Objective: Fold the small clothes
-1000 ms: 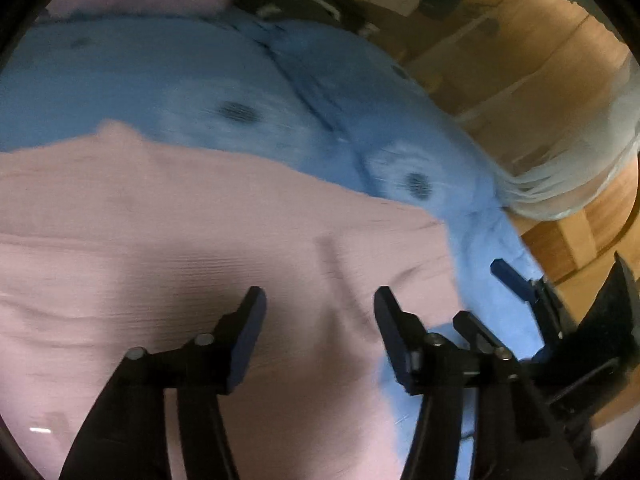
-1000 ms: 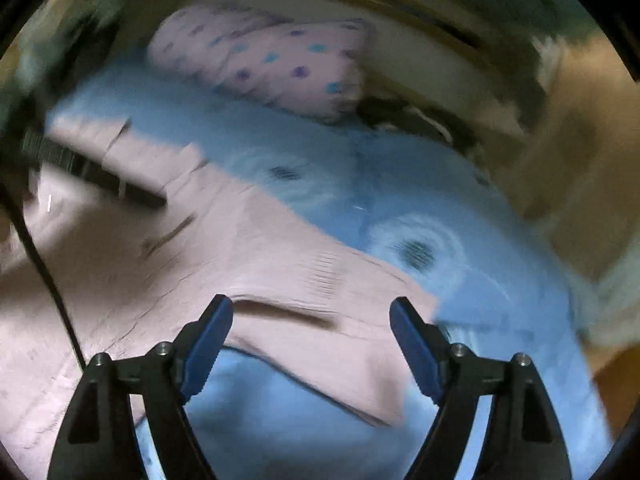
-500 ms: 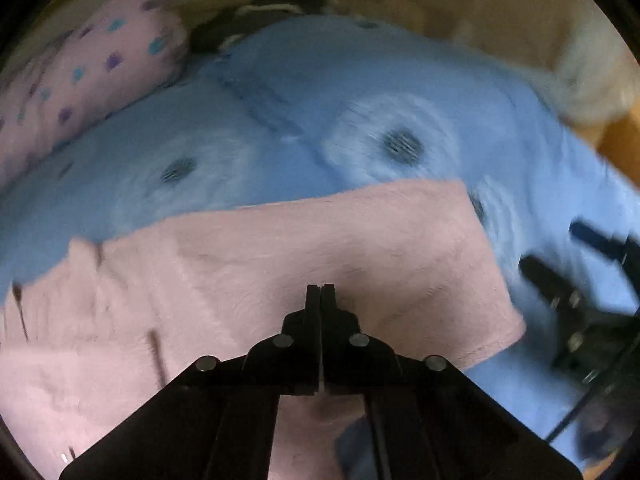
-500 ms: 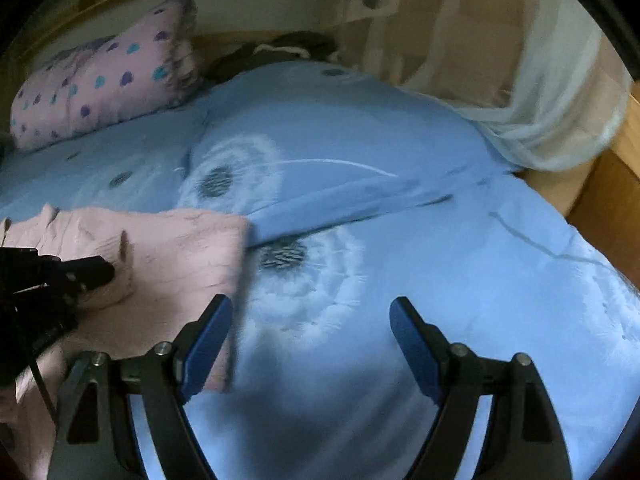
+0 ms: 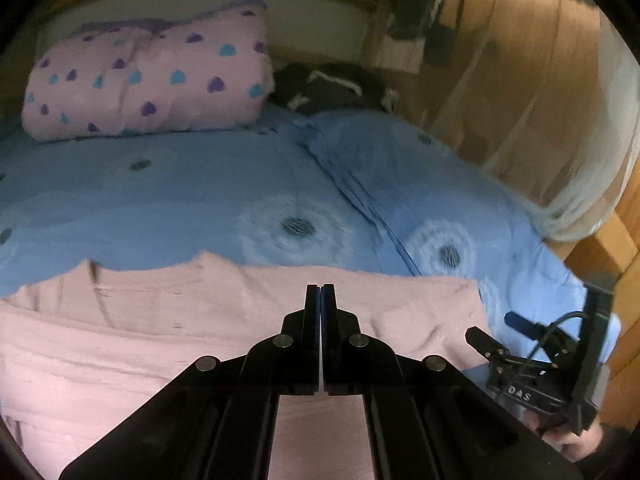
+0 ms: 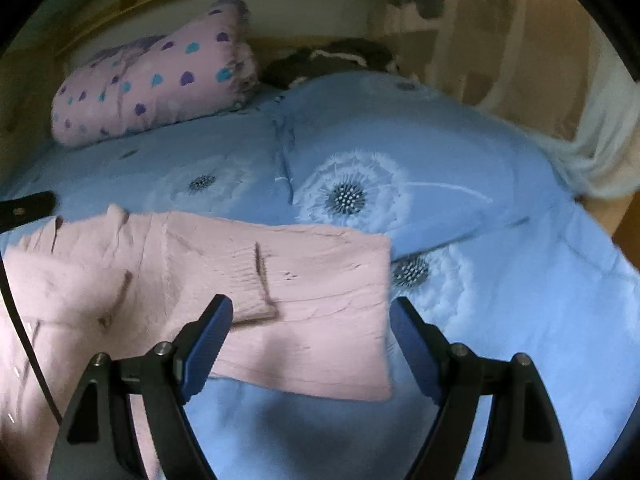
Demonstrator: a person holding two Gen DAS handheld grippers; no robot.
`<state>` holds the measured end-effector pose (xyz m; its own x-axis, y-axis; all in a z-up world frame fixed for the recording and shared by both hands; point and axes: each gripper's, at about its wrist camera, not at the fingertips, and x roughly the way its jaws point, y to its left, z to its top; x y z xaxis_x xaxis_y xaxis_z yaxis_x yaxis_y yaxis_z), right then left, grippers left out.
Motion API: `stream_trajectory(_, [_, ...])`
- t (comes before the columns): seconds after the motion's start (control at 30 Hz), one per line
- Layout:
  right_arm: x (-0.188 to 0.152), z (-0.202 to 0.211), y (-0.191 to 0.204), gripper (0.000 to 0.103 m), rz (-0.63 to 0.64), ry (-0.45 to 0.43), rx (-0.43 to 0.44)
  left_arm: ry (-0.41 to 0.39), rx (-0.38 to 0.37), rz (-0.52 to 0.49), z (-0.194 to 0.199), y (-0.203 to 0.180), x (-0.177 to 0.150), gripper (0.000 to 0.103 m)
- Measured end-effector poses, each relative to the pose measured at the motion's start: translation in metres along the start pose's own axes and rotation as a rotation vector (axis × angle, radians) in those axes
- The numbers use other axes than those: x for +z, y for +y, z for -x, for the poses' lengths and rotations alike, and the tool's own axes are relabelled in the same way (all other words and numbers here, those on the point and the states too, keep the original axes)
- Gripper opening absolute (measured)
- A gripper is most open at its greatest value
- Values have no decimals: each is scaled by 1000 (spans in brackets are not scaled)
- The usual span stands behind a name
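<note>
Jaws of the left gripper (image 5: pixel 321 294) are pressed together over the pink sweater (image 5: pixel 208 320); whether any fabric is caught between them cannot be told. In the left wrist view the sweater fills the near part from 6 to 9 o'clock, lying flat on the blue bed cover (image 5: pixel 160 196). At 4 o'clock in this view the right gripper (image 5: pixel 504 330) is beside the sweater's right edge. In the right wrist view the right gripper (image 6: pixel 308 320) has its jaws wide apart, holding nothing, above the sweater's near right corner, where a folded cuff (image 6: pixel 252 284) lies on top. Farther, at 10 to 11 o'clock, a pink pillow with hearts (image 6: pixel 156 84) rests at the head of the bed, and at 12 o'clock a dark garment (image 6: pixel 332 60) lies beside it. At 2 o'clock a white curtain (image 6: pixel 600 136) hangs.
</note>
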<state>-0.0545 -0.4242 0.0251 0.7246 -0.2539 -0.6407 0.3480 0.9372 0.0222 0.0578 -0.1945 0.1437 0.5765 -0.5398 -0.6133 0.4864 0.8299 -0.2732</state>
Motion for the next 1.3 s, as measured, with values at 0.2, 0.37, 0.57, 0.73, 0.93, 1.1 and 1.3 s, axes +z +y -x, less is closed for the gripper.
stream_trajectory(0.2, [6, 3, 43, 84, -13, 6, 29, -16, 33, 92, 31, 71, -4, 0])
stream_trajectory(0.37, [9, 15, 87, 84, 63, -2, 45, -22, 50, 148, 48, 118, -20, 0])
stream_trajectory(0.57, [5, 32, 135, 84, 112, 28, 63, -12, 45, 230, 56, 157, -34, 0])
stream_trajectory(0.73, [-13, 24, 161, 84, 147, 75, 94, -17, 63, 236, 63, 178, -40, 0])
stream_trajectory(0.93, [-12, 2, 174, 84, 176, 101, 90, -26, 81, 279, 77, 205, -46, 0])
stream_trajectory(1.1, [-6, -11, 170, 84, 127, 117, 80, -48, 58, 362, 89, 239, -48, 0])
stream_trajectory(1.3, [-4, -17, 169, 84, 135, 115, 67, -47, 62, 432, 95, 265, -51, 0])
